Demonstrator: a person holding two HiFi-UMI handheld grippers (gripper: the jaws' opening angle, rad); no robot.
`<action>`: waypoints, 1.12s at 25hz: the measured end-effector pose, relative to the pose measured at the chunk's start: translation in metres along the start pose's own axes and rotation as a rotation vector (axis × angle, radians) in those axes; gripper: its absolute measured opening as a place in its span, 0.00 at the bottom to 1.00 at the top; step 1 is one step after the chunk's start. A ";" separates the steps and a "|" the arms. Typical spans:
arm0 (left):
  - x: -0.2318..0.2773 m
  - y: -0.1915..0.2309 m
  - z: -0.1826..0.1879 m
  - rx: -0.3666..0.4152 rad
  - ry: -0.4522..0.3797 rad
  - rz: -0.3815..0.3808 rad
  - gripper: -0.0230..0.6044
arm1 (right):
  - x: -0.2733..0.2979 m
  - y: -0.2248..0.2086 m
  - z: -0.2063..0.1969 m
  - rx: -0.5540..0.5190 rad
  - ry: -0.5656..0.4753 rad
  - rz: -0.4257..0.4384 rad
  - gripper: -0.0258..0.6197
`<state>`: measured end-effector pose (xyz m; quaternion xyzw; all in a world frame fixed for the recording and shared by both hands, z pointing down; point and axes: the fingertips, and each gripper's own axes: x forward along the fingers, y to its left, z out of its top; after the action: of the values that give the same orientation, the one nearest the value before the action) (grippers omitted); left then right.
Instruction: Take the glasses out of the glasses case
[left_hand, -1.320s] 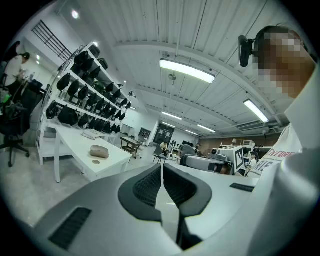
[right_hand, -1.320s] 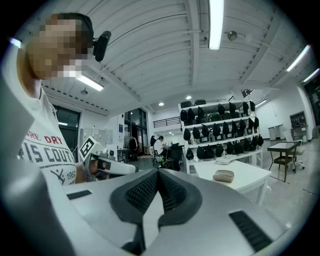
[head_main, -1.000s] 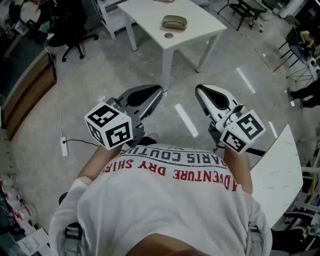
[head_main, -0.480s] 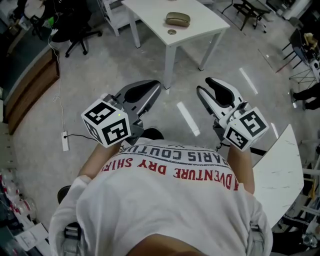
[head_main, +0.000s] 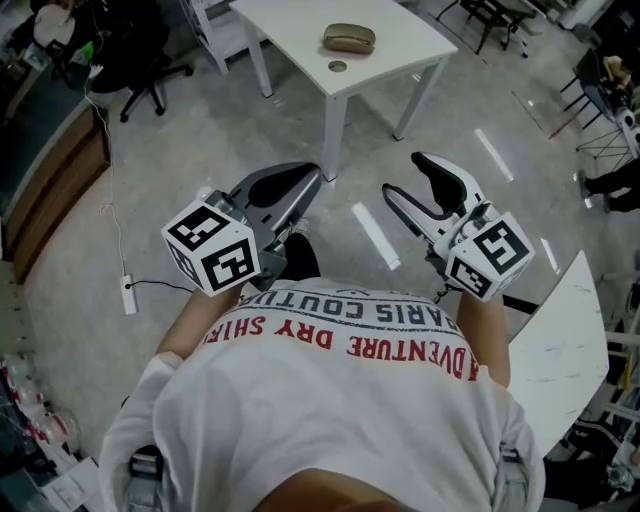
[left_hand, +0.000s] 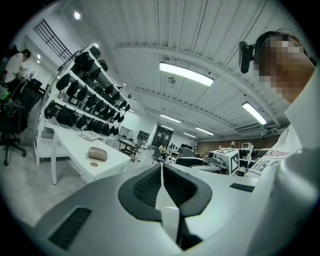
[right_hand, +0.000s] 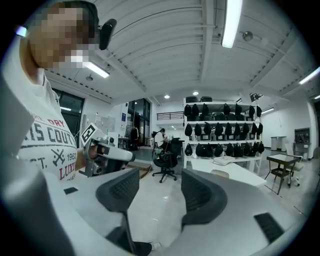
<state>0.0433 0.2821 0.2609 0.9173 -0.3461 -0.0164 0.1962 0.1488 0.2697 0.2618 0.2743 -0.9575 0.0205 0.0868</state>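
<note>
An olive-tan glasses case (head_main: 348, 38) lies closed on the white table (head_main: 390, 50) far ahead of me, well beyond both grippers. It also shows as the glasses case (left_hand: 97, 153) in the left gripper view and, partly hidden behind a jaw, as the case (right_hand: 219, 173) in the right gripper view. My left gripper (head_main: 308, 178) is held at chest height, shut with nothing between its pads (left_hand: 150, 187). My right gripper (head_main: 405, 177) is beside it; its jaws are opening and nothing is between them. No glasses are visible.
A small round object (head_main: 337, 67) lies on the table near the case. An office chair (head_main: 150, 60) stands at the far left, a power strip (head_main: 127, 293) lies on the floor, and a curved white tabletop (head_main: 560, 340) is at my right. Shelves of dark bags (left_hand: 85, 85) line the wall.
The right gripper's jaws have gone from shut to wide apart. The left gripper stays shut. Both grippers shifted slightly.
</note>
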 end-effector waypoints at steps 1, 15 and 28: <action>0.004 0.007 0.001 -0.001 0.001 -0.005 0.09 | 0.006 -0.005 -0.001 0.000 0.002 0.000 0.43; 0.077 0.163 0.034 -0.083 0.105 -0.046 0.09 | 0.133 -0.115 -0.004 0.062 0.079 -0.070 0.47; 0.133 0.304 0.067 -0.139 0.183 -0.102 0.09 | 0.251 -0.199 -0.006 0.119 0.155 -0.138 0.47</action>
<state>-0.0581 -0.0341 0.3260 0.9155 -0.2778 0.0335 0.2891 0.0459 -0.0294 0.3107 0.3419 -0.9238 0.0925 0.1453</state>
